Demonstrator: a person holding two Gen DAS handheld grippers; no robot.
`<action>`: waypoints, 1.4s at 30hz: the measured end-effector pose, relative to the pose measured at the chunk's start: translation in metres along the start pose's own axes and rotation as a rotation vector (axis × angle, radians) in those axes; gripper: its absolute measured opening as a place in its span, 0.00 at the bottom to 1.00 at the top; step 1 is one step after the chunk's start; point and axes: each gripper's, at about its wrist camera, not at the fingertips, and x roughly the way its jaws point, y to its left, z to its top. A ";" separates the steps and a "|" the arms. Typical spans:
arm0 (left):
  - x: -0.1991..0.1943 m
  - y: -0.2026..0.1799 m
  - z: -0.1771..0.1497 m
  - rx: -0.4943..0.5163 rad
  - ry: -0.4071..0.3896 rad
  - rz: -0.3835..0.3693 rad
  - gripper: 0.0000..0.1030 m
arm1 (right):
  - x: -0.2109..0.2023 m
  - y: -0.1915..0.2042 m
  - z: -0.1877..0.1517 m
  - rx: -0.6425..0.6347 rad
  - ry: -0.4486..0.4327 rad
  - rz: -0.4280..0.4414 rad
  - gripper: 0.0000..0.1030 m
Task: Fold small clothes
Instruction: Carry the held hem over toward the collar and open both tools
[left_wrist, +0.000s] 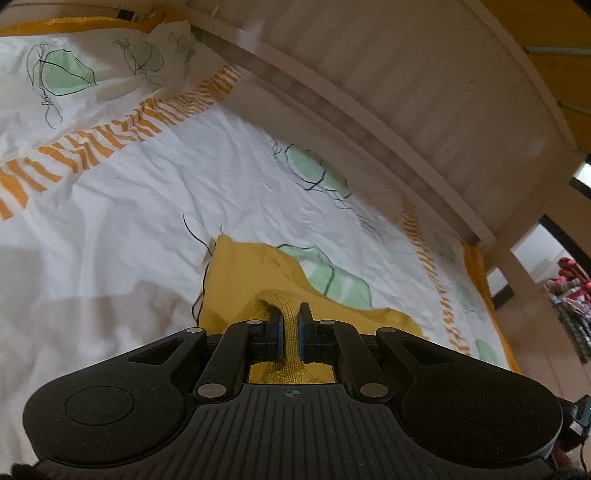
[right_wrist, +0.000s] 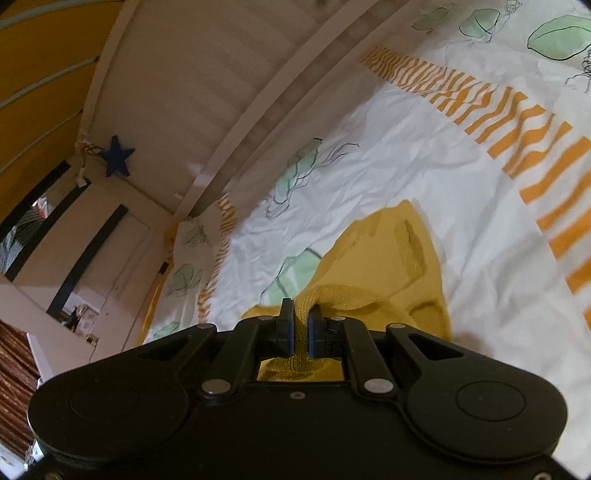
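Note:
A small mustard-yellow knitted garment (left_wrist: 240, 280) hangs and drapes over a white bed cover (left_wrist: 147, 206). In the left wrist view my left gripper (left_wrist: 290, 314) is shut on a ribbed knit edge of it, which bunches between the blue pads. In the right wrist view the same yellow garment (right_wrist: 388, 258) trails away from my right gripper (right_wrist: 301, 314), which is shut on another knitted edge. Most of the cloth spreads ahead of both grippers on the cover; the part under the gripper bodies is hidden.
The bed cover (right_wrist: 406, 155) has green leaf prints and orange striped bands. A white slatted bed rail (left_wrist: 369, 110) runs along the far edge. A blue star (right_wrist: 116, 157) hangs at the rail's end post. The floor lies past the bed's side.

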 end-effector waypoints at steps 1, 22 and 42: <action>0.007 0.000 0.003 0.005 0.005 0.006 0.06 | 0.007 -0.002 0.003 0.000 -0.001 -0.009 0.16; 0.126 0.025 0.031 0.022 0.089 0.067 0.08 | 0.114 -0.041 0.037 0.001 0.027 -0.139 0.20; 0.105 0.012 0.044 0.225 0.078 0.140 0.30 | 0.100 -0.033 0.047 -0.092 -0.074 -0.165 0.65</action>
